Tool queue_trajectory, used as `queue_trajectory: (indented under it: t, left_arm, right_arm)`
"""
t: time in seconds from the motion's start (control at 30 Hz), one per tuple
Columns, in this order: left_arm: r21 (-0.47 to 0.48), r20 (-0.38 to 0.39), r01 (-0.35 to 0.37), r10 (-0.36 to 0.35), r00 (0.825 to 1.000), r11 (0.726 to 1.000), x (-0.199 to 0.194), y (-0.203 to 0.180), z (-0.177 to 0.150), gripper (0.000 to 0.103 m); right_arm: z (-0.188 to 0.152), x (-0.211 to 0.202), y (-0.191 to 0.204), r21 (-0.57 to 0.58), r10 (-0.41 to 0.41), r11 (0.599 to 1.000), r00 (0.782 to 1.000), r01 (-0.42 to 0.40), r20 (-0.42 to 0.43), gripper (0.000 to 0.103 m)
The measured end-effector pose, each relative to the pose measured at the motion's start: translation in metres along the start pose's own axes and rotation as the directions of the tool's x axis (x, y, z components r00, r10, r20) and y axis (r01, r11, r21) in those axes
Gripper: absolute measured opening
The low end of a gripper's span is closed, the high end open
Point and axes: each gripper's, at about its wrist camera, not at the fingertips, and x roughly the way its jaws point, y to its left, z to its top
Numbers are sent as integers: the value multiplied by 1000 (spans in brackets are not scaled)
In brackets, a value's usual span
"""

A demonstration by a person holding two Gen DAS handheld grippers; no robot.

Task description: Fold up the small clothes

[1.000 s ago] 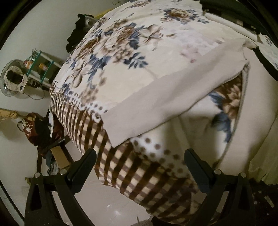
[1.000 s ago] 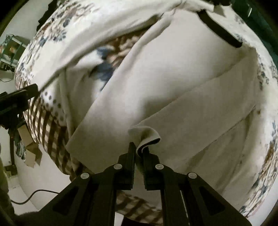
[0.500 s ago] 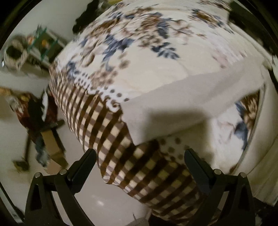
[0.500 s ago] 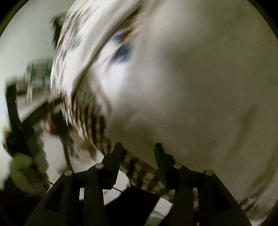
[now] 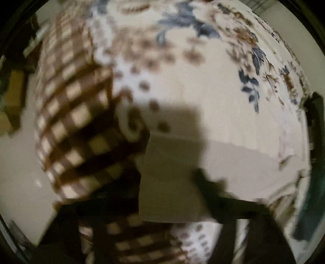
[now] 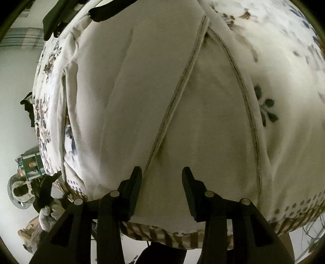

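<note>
A beige garment [image 6: 162, 101] lies spread on the floral blanket [image 6: 284, 50], with a hemmed edge [image 6: 178, 85] running down its middle. My right gripper [image 6: 161, 184] is open and empty just above the garment's near edge. In the blurred left wrist view a beige corner of the garment [image 5: 172, 182] lies on the blanket [image 5: 193, 81] near the bed's edge. My left gripper [image 5: 154, 190] is open around that corner; one finger [image 5: 209, 188] lies on the cloth, the other is dark and hard to make out.
The blanket's brown checked border [image 5: 71, 111] hangs over the bed's side. The pale floor [image 5: 18, 162] lies to the left. A green shelf [image 6: 30, 162] and a fan [image 6: 19, 190] stand by the wall. Dark straps [image 6: 81, 12] lie at the bed's far end.
My right gripper has let go of the garment fold, opened and swung over the flat cloth. My left gripper has moved down and in to the garment's corner.
</note>
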Motion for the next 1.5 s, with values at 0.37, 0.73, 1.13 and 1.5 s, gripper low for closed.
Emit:
queue_trajectory:
  t: [0.37,0.73,1.13,1.5]
  left_arm:
    - [661,273,-150,-50,961,735,-115,-152,-89,2]
    - [997,-41,57,-262,964,54,-139,-271,-335,2]
    - [976,-185,173,-82,979,-132,-84,-263,-406,5]
    - [949,-71,72,-13,997,306,-76,-220,-292,85]
  right_arm:
    - [22,-29,-42,106,22,994,1000,-23,17,43]
    - [9,-87,-140,272,-9,962,993,-23,118,43]
    - [-12,-105,-216,349,-21,937,994,-19,112,43]
    - [8,-91,-168,218,225,947,972,-235,67,54]
